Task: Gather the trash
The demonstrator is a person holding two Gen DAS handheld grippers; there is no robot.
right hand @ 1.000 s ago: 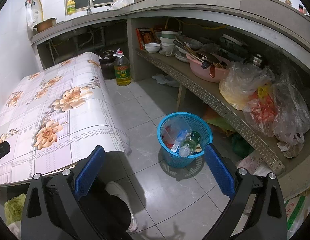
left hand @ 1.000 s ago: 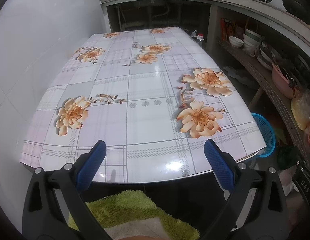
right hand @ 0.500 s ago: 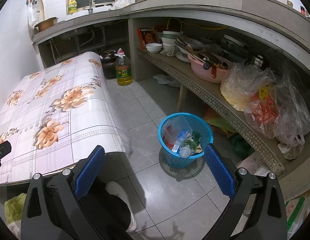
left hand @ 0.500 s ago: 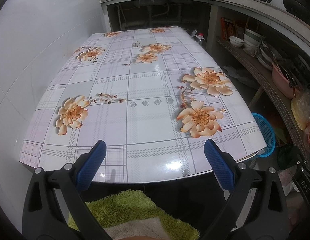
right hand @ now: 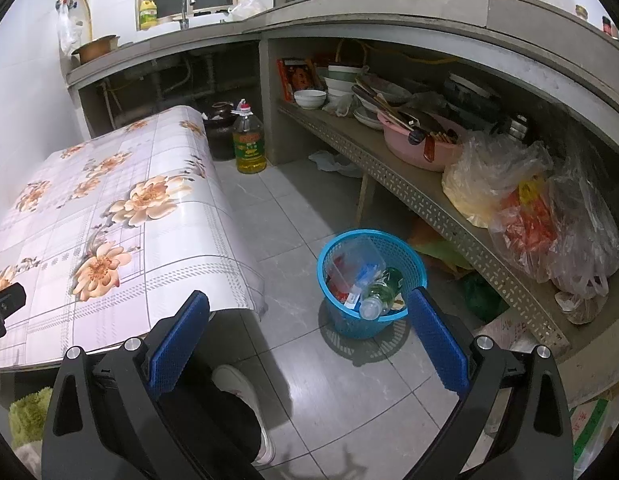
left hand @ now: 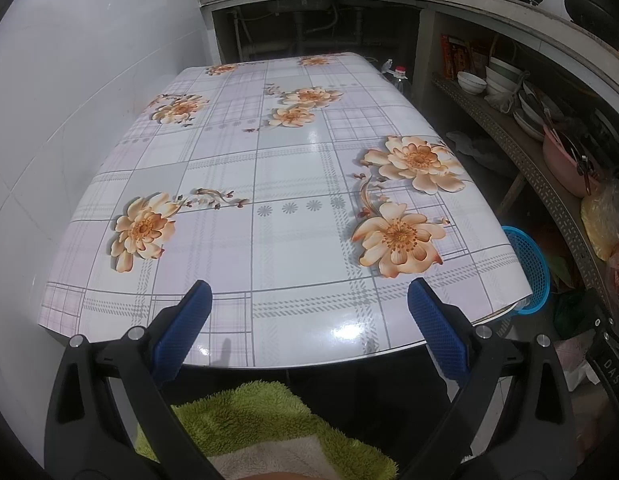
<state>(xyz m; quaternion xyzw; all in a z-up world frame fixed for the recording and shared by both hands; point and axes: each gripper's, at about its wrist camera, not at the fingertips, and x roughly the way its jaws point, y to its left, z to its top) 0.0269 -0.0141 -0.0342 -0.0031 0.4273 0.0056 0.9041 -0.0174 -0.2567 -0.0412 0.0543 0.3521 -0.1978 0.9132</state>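
Note:
A blue plastic basket stands on the tiled floor right of the table, holding a clear plastic bottle, a clear cup and wrappers. Its rim also shows past the table's right corner in the left wrist view. My right gripper is open and empty, held above the floor just in front of the basket. My left gripper is open and empty over the near edge of the table, which has a floral plaid cover with no loose item on it.
A low shelf along the right holds bowls, a pink basin and plastic bags. An oil bottle and a dark jar stand on the floor beyond the table. A green towel lies below the left gripper. A white wall lies left.

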